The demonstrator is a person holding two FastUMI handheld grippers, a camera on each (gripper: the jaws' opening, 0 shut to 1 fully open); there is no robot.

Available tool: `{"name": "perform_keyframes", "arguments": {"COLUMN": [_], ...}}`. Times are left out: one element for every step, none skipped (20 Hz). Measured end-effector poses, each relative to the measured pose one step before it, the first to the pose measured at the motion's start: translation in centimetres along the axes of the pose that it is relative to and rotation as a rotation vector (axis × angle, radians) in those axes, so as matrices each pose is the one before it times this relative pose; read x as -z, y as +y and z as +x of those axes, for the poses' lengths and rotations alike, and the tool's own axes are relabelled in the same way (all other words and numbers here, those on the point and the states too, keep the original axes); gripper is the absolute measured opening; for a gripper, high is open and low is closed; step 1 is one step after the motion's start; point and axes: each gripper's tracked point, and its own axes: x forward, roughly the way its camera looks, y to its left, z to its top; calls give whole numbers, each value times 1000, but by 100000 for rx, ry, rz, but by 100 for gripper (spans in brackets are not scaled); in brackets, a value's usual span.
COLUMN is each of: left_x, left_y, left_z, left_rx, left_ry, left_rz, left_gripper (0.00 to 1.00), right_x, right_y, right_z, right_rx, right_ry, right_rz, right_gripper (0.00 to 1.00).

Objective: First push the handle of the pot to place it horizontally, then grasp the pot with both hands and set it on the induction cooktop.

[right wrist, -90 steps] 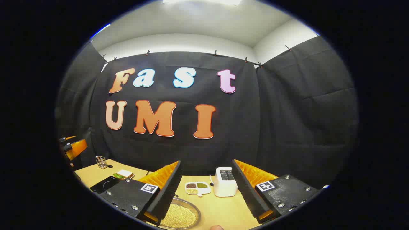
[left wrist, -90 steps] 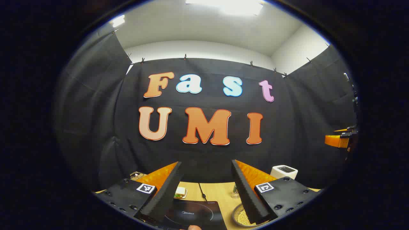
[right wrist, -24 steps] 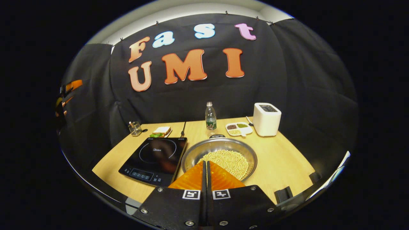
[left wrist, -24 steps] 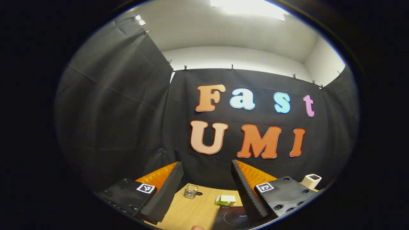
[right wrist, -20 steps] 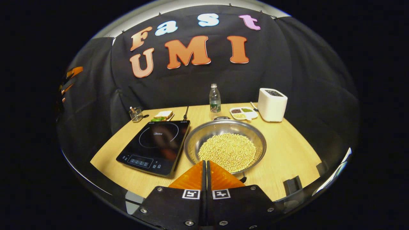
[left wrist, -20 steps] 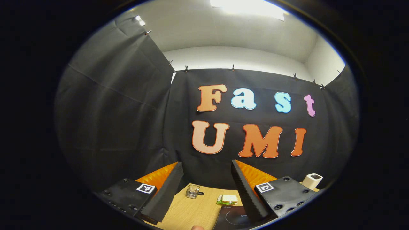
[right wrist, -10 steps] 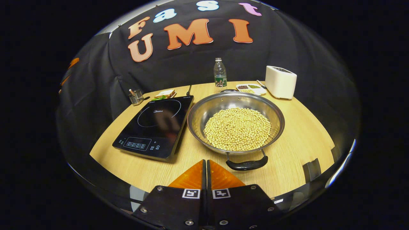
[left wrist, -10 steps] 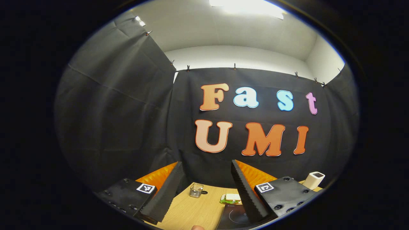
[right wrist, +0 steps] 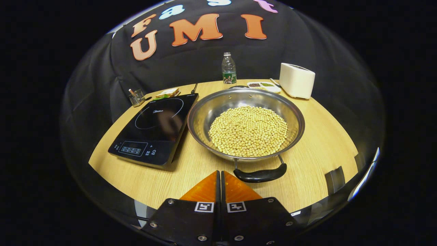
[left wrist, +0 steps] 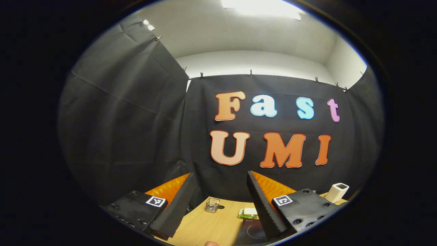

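Right gripper (right wrist: pixel 220 176) fingers together, low, just short of pot's near handle (right wrist: pixel 260 175). Pot (right wrist: pixel 245 124) on tabletop (right wrist: pixel 321 136) beside cooktop (right wrist: pixel 155 128), brimful of beans (heavy, likely). Off-centre shove risks sliding pot, spilling. Left gripper (left wrist: pixel 220 201) fingers apart, aloft.

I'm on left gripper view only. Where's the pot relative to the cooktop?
Observer: In the right gripper view the pot sits on the table, just right of the induction cooktop and not on it.
Operator: Handle orientation?
Observer: Its black handle is on the near rim, pointing toward the right gripper rather than out to a side.
Operator: Right gripper state?
Observer: The right gripper is shut and empty, with its tips low over the table just left of that handle and a small gap between them.
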Motion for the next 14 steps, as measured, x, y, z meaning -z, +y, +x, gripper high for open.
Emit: {"name": "perform_keyframes", "arguments": {"left_x": [-148,-68,-115,-159,-172,-101,-10,57,-111,-49,-36,-97,-182,35], "left_y": [-225,-101,-87,-173,-124,-88,-84,-286,-107,-79,-165,-277,-55,-109], "left_z": [-30,-33,-61,-45,6,-22,-37,-83,19,-30,-68,39,-57,57], "left_rx": [62,47,79,191,386,323,89,180,254,293,350,299,142,35], "left_ry": [-227,-306,-335,-372,-402,-389,-124,-57,-27,-9,-13,-131,-177,-100], "left_rz": [260,230,124,26,-115,-201,-85,-37,46,53,42,-8,63,128], "left_gripper": [99,100,98,96,96,96,96,96,96,96,96,96,96,96], "right_x": [-244,-37,-147,-42,-141,-26,-97,8,-109,45,-78,-90,-123,-105], "right_y": [-405,30,-8,-107,-258,-237,-264,-345,-326,-446,-427,-497,-589,-648], "right_z": [85,3,-237,52,27,3,40,-25,21,-43,86,38,76,57], "right_rx": [336,-1088,-768,-191,528,782,619,436,230,307,479,836,1036,1151], "right_ry": [-480,268,184,-49,-238,-330,-59,-17,-19,-15,129,127,43,71], "right_rz": [642,1468,1321,459,-99,-181,7,275,392,421,70,27,-32,-24], "right_gripper": [0,0,0,0,0,0,0,0,0,0,0,0,0,0]}}
